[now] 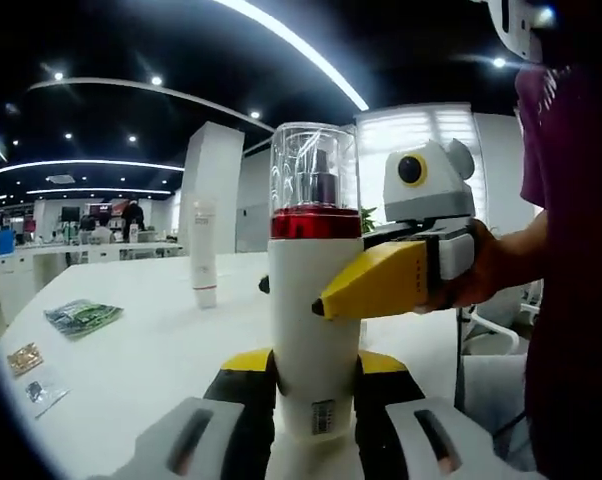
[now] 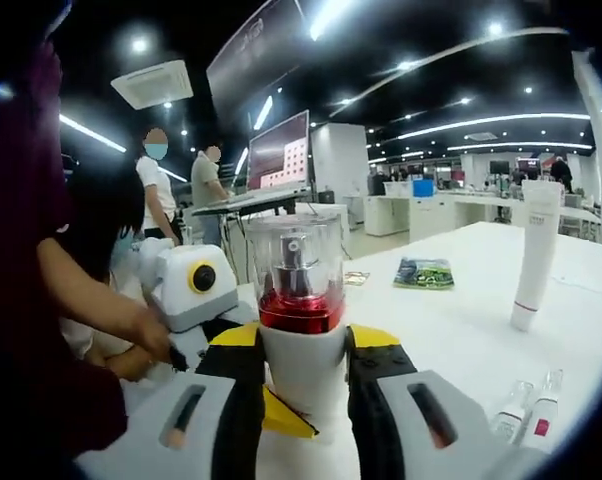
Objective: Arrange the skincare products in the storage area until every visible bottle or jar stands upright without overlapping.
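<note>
A white pump bottle (image 1: 314,300) with a red band and a clear cap stands upright between the yellow-and-black jaws of my left gripper (image 1: 314,378), which is shut on its lower body. My right gripper (image 1: 381,280) comes in from the right, held by a hand, and clamps the bottle at mid height with one yellow finger across the front. In the right gripper view the same bottle (image 2: 301,310) sits between the jaws of my right gripper (image 2: 303,352), and the left gripper (image 2: 196,290) shows at the left. A white tube (image 1: 203,255) (image 2: 534,255) stands upright on its cap farther back.
The white table (image 1: 151,360) carries a green packet (image 1: 81,317) (image 2: 424,272) and small flat sachets (image 1: 26,358) at the left. Two small vials (image 2: 529,410) lie at the lower right of the right gripper view. People stand by a screen (image 2: 279,152) behind.
</note>
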Motion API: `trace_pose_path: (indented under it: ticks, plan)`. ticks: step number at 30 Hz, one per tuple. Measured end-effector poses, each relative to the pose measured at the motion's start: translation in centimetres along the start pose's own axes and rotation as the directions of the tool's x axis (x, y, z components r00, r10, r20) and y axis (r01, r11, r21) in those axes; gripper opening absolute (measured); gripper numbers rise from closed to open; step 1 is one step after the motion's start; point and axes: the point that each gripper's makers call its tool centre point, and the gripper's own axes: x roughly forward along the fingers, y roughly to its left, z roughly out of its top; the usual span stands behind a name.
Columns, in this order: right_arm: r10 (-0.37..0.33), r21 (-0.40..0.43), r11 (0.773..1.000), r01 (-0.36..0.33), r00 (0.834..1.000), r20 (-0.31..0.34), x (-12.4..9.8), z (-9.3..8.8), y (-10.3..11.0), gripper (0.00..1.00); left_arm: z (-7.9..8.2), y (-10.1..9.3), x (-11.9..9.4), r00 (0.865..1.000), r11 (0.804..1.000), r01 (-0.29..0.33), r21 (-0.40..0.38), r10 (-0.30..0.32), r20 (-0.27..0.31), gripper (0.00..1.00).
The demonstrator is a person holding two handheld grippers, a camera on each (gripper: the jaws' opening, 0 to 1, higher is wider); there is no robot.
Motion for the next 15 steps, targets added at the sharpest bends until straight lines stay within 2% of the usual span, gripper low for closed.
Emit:
trace_pose_path:
  ticks: [3,6,9,10,13,15]
  plan:
    - [0.039,0.007,0.999,-0.039,0.999,0.010,-0.4,0.3,0.1,0.31,0.0,-0.2,-0.3,1.000,1.000,0.016,0.004,-0.016,0.001,0.29]
    - [0.078,-0.027,0.997,-0.077,0.996,0.034,-0.9,1.0,0.4,0.31,0.0,-0.3,-0.4,0.999,0.999,0.036,0.007,-0.036,-0.009,0.29]
    - [0.139,-0.059,0.989,-0.137,0.990,0.034,-1.4,1.6,0.5,0.31,-0.1,-0.5,-0.3,0.995,0.996,0.094,0.011,-0.094,-0.036,0.29]
    - [0.165,-0.072,0.984,-0.163,0.986,0.028,-1.6,1.7,0.6,0.31,-0.2,-0.7,-0.3,0.990,0.991,0.132,0.015,-0.131,-0.054,0.29]
    - [0.239,-0.074,0.968,-0.240,0.971,-0.015,-1.7,1.5,1.0,0.35,-0.2,-0.5,-0.4,0.979,0.981,0.195,0.003,-0.195,-0.063,0.29]
    - [0.246,-0.082,0.966,-0.246,0.969,-0.020,-1.6,1.6,1.0,0.40,-0.2,-0.4,-0.5,0.975,0.977,0.214,-0.004,-0.214,-0.063,0.29]
